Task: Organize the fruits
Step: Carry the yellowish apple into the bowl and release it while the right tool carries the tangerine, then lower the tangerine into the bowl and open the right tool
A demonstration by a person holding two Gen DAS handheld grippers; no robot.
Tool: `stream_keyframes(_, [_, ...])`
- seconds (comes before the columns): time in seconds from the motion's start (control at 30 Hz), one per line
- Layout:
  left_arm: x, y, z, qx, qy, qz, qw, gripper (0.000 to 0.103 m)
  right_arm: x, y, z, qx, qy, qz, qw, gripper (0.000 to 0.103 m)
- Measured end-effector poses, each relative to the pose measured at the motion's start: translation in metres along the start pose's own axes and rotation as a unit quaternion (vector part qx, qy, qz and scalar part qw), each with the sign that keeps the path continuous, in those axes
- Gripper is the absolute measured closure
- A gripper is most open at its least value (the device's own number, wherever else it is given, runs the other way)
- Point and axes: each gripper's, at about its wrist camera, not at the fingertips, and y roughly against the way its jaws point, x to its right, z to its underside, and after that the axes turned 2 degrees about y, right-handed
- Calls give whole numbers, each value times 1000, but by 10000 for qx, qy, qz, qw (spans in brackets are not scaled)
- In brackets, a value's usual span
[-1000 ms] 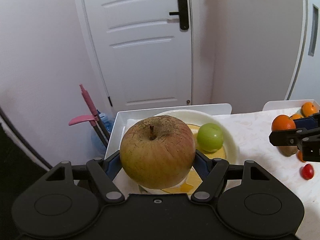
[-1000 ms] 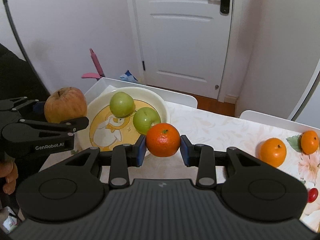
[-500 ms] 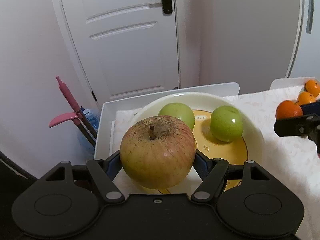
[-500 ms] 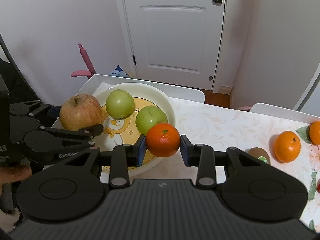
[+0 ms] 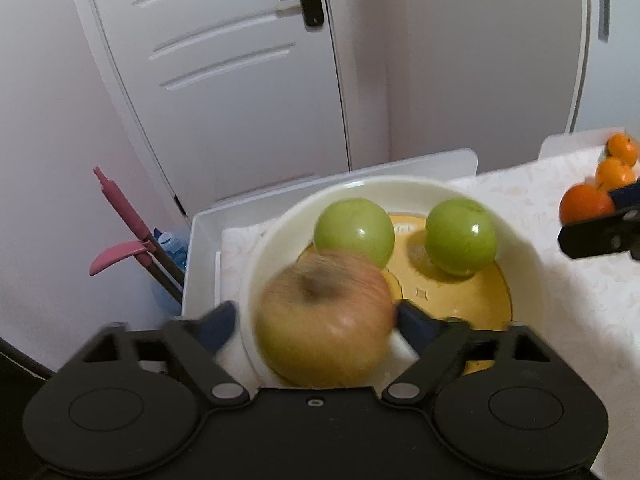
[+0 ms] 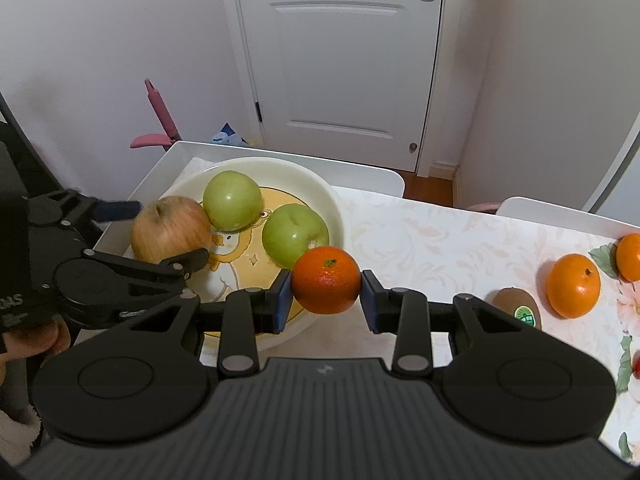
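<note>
Hovering wide-open left gripper (image 5: 312,326) around blurred russet apple (image 5: 324,320) inside cream duck-print bowl (image 6: 320,196), with right gripper (image 6: 326,294) clamping round orange mandarin (image 6: 326,279) just beyond near rim.

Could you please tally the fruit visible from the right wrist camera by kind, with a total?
Green apples: 2
Red-yellow apple: 1
Oranges: 3, one in the right gripper, two on the table
Kiwi: 1
Small red fruit, cut off at the frame edge: 1
Total: 8
</note>
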Motion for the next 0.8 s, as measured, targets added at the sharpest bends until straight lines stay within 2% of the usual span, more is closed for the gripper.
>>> stream_keyframes(0.27, [-12,20,2,-15,267,131,9996,2,5,-1,-4,90,89,-102,9999,52])
stream_keyframes(0.53, [-14,32,5,-58,356,217,9991,1,-11,-20,3,26,920,-483,9946,52])
stream_keyframes(0.8, [-24,32,5,-105,573,303,9978,1,-29,-38,17,74,1481,-731,9862,52])
